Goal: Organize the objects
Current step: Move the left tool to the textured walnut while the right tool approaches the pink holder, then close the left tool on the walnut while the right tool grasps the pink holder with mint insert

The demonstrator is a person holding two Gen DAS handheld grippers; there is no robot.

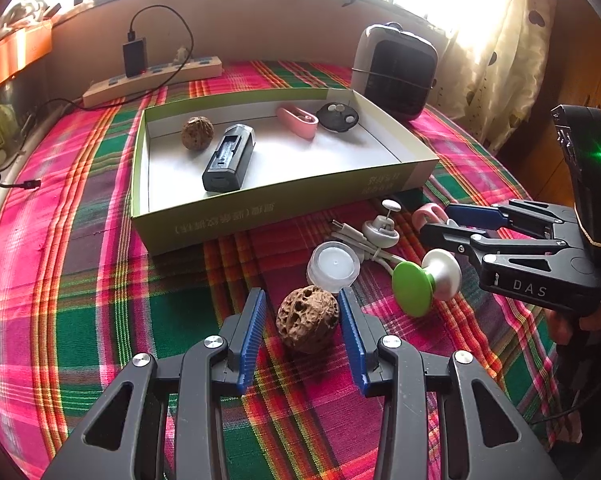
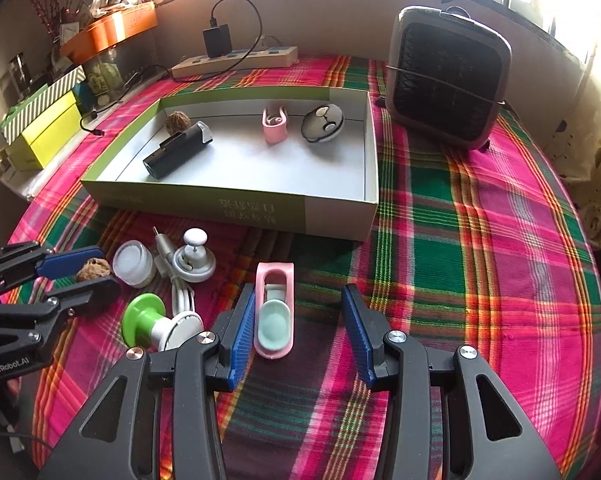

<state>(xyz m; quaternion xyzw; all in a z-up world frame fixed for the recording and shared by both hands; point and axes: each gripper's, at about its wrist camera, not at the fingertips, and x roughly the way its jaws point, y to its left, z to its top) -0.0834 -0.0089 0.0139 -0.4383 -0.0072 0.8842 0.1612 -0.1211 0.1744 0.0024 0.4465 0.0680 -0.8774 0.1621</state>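
Left wrist view: left gripper [image 1: 302, 320] is released, its jaws straddling the walnut [image 1: 307, 318] on the desk [image 1: 80, 300], the box [image 1: 260, 204] straight ahead. Right gripper [image 2: 298, 328] is also released; the pink case [image 2: 274, 310], long axis pointing forward, touches its left finger [image 2: 242, 340].

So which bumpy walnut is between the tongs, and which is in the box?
The walnut on the cloth sits between the open left tongs, untouched by the box. The other walnut lies inside the green box, near its back left corner.
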